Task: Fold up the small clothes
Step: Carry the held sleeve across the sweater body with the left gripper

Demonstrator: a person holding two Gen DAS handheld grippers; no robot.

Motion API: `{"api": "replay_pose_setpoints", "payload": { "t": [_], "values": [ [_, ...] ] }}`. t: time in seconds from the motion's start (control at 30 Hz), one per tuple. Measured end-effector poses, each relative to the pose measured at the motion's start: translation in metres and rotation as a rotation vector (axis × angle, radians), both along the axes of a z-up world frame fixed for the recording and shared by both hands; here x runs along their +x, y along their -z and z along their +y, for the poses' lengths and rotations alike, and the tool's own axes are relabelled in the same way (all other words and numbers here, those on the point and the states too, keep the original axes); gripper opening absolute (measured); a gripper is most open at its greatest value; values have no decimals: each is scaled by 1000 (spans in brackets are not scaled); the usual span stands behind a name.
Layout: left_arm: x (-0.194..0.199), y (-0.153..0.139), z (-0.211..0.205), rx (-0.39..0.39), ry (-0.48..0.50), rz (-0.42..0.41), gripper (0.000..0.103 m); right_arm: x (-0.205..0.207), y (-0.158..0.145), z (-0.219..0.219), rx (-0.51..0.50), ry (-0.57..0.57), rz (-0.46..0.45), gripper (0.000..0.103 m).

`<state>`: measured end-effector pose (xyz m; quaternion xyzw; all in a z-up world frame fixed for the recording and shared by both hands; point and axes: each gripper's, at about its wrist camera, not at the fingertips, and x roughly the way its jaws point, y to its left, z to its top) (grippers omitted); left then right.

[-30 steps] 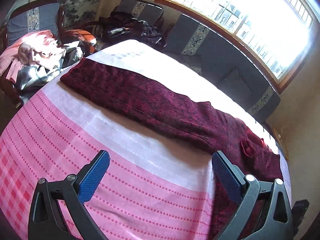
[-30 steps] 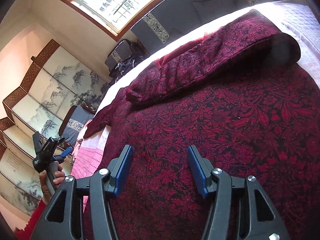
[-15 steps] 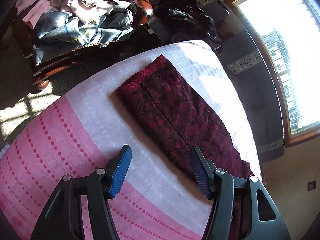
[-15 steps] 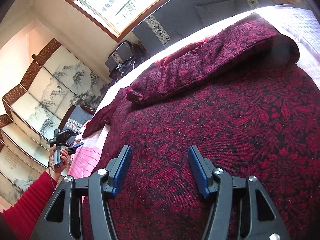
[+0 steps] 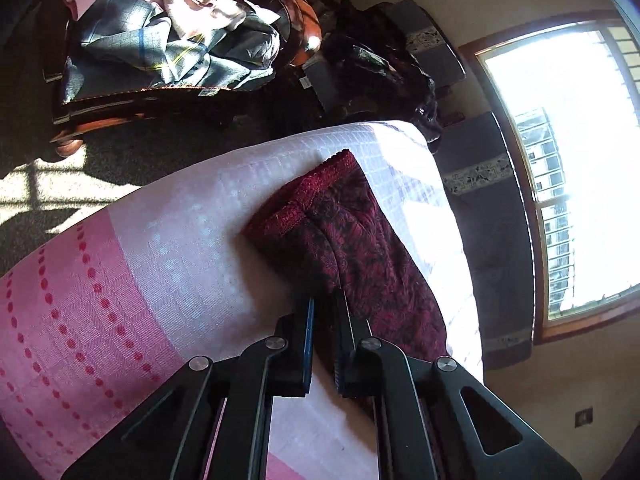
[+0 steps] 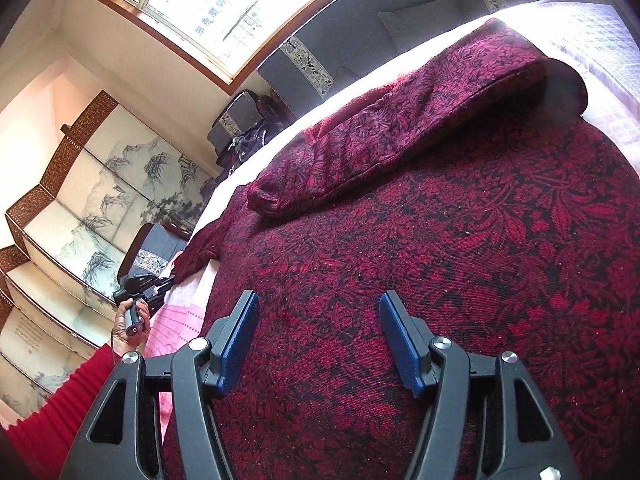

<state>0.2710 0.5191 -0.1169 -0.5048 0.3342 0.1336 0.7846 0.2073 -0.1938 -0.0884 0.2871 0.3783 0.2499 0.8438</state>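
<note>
A dark red floral knit garment lies spread on the pink-and-white cloth of the table (image 5: 168, 264). In the left wrist view its long sleeve (image 5: 352, 236) reaches to the table's far end, and my left gripper (image 5: 325, 300) is shut on the sleeve's near edge. In the right wrist view the garment's body (image 6: 460, 248) fills the frame, with the other sleeve (image 6: 400, 128) folded over it. My right gripper (image 6: 318, 300) is open and empty just above the body. The left gripper also shows in the right wrist view (image 6: 154, 284), held in a hand.
A wooden chair piled with clothes (image 5: 168, 36) stands beyond the table's far end. A dark sofa (image 5: 492, 216) runs under the window (image 5: 568, 160). A painted folding screen (image 6: 92, 208) stands on the left in the right wrist view.
My left gripper has dropped to the sleeve and closed on its edge; it was open above the table. My right gripper has stayed open over the body.
</note>
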Motion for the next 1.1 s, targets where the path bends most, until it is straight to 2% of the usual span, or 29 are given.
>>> {"api": "replay_pose_setpoints", "payload": {
  "t": [0.13,0.27,0.4,0.53,0.73,0.93,1.0,1.03,1.1],
  "values": [
    [0,-44,-25,104,23,-144,8,-1,0,-5,17,10,-5,61],
    [10,-96,-66,135,106,-244,8,-1,2,-11,43,24,-5,61],
    [22,-149,-128,199,221,-315,8,-3,5,-19,74,43,-11,61],
    [35,-178,-204,219,345,-359,8,-4,5,-25,95,55,-17,61],
    [54,-182,-324,183,539,-391,6,-8,3,-28,105,61,-34,61],
    [69,-150,-443,147,726,-337,6,-14,5,-37,154,76,-45,61],
    [60,-142,-457,102,755,-373,5,-14,7,-42,175,80,-40,61],
    [52,-143,-457,117,748,-397,5,-15,8,-43,182,83,-37,61],
    [33,-149,-449,195,721,-431,6,-14,6,-42,172,79,-32,61]
  ]
}}
